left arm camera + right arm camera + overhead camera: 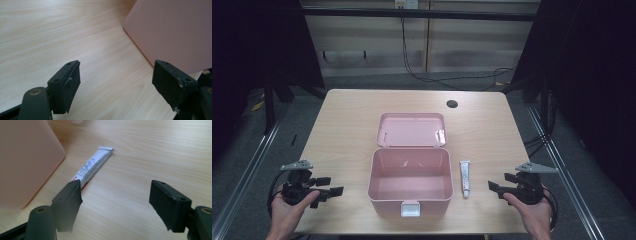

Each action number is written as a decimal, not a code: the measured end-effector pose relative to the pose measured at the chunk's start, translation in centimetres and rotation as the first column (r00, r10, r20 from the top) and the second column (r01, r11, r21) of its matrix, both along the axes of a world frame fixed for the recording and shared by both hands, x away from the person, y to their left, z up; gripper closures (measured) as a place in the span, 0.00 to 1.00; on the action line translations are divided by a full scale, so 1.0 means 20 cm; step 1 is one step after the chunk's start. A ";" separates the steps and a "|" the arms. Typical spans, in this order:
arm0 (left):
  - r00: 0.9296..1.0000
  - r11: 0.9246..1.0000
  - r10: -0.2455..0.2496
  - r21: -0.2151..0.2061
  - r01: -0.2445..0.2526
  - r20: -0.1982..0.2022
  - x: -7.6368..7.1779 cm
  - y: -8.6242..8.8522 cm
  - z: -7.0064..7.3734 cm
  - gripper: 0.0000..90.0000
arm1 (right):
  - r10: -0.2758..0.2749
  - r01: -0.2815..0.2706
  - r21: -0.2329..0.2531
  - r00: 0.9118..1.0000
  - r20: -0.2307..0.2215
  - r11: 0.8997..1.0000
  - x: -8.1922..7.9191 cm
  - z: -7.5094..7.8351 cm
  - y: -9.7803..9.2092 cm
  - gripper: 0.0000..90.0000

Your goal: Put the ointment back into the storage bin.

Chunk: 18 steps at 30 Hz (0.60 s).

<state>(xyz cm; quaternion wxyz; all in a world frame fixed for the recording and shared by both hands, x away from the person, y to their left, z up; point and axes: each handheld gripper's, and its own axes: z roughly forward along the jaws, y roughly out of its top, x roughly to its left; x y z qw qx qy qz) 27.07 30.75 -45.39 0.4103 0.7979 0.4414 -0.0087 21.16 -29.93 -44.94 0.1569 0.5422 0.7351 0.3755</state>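
Pink box point(410, 180) sits open near the table's point(347, 115) near edge, centre, lid point(412, 129) flat behind it, inside bare, white latch point(410, 208) on the near wall. White tube point(465, 177) lies just right of the box, apart from it, lengthwise near to far. Left gripper point(328, 189) at near-left edge, jaws apart, nothing between them. Right gripper point(498, 185) at near-right, jaws apart, right of the tube, not touching it. Each is held in a hand.

Bright, even light on table point(347, 125); dark surrounds; soft pics.
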 end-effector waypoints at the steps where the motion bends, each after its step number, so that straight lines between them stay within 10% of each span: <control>1: 1.000 1.000 0.000 0.000 0.000 0.000 0.00 0.00 0.00 0.25 | 0.000 0.000 0.000 1.000 0.000 1.000 0.00 0.00 0.00 0.29; 18: 1.000 1.000 -0.011 0.011 0.011 -0.009 0.00 -0.02 0.00 0.25 | -0.021 0.022 -0.048 0.999 0.030 0.999 0.04 0.12 0.06 0.45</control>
